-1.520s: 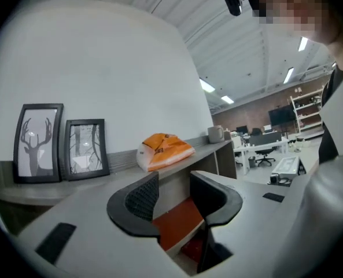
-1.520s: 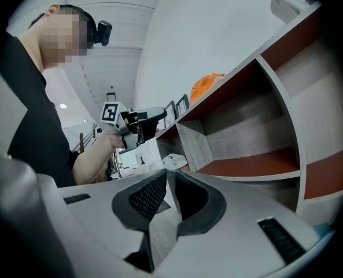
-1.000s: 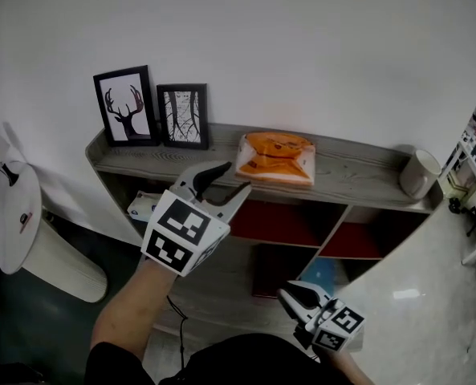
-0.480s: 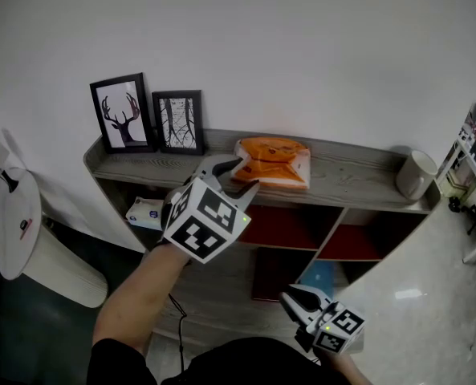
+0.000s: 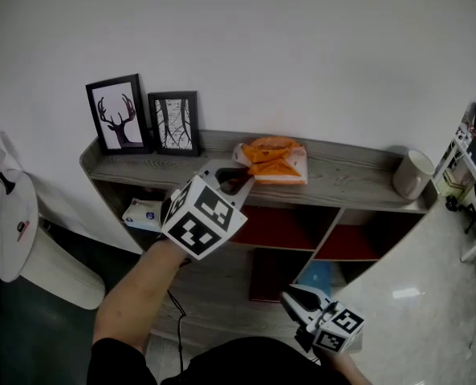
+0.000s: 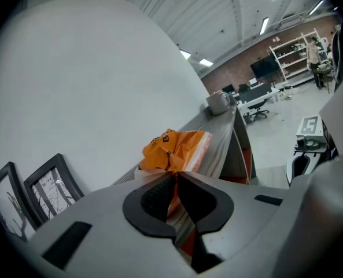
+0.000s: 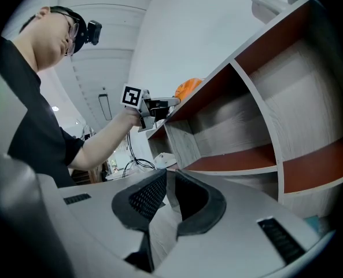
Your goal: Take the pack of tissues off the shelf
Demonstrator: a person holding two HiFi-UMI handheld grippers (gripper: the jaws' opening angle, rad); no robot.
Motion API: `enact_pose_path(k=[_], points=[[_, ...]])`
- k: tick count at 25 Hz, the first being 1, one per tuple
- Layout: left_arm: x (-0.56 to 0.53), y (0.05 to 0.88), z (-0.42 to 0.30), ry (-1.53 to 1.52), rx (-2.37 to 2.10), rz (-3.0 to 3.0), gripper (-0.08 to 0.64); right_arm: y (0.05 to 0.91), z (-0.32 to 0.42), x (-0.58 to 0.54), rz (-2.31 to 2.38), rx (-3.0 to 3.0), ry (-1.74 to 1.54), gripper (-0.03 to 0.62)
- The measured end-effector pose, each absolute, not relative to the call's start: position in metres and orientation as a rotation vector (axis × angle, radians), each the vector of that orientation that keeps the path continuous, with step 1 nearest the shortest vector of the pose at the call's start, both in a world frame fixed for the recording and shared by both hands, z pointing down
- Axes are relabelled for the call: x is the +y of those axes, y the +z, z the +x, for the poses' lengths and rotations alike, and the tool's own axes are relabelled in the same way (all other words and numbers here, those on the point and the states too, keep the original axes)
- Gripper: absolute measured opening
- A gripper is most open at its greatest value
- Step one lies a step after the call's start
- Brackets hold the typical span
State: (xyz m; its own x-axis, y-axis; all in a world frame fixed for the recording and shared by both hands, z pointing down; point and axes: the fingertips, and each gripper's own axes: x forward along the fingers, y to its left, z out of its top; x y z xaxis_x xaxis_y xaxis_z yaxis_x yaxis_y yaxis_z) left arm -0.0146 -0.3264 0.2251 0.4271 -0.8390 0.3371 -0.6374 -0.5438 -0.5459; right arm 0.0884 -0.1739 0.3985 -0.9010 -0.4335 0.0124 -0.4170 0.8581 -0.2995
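The pack of tissues [image 5: 276,159], in an orange wrapper, lies on the top board of the shelf [image 5: 350,176], about in the middle of its length and close to the wall behind it. The left gripper [image 5: 239,175] reaches to the front edge of this board from the left and points a little downward. Its jaws have just been closing, and in the left gripper view the tips meet on a fold of the orange wrapper at the near left corner of the pack. The wrapper is bunched up there, while the rest of the pack rests on the board. On the left end of the top board two black picture frames lean against the wall: a deer picture [image 5: 115,115] at the outer end and a tree picture [image 5: 173,123] just beside it toward the middle. On the right end of the same board stands a white mug [image 5: 412,173], well apart from the pack. Under the top board, at the left side, a small white box [image 5: 144,213] lies on a lower board. The right gripper [image 5: 290,297] is low in front of the shelf, before the lower compartments, and does not touch the shelf. Its jaws are pressed together with nothing between them.
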Motion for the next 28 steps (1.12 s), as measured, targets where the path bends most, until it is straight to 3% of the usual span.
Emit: enact_pose_path(k=[28], points=[[-0.203,0.185,-0.049,-0.482,1.257,-2.386,0.014,0.397,0.073,-0.177,-0.626,3.030,-0.480,0.021]])
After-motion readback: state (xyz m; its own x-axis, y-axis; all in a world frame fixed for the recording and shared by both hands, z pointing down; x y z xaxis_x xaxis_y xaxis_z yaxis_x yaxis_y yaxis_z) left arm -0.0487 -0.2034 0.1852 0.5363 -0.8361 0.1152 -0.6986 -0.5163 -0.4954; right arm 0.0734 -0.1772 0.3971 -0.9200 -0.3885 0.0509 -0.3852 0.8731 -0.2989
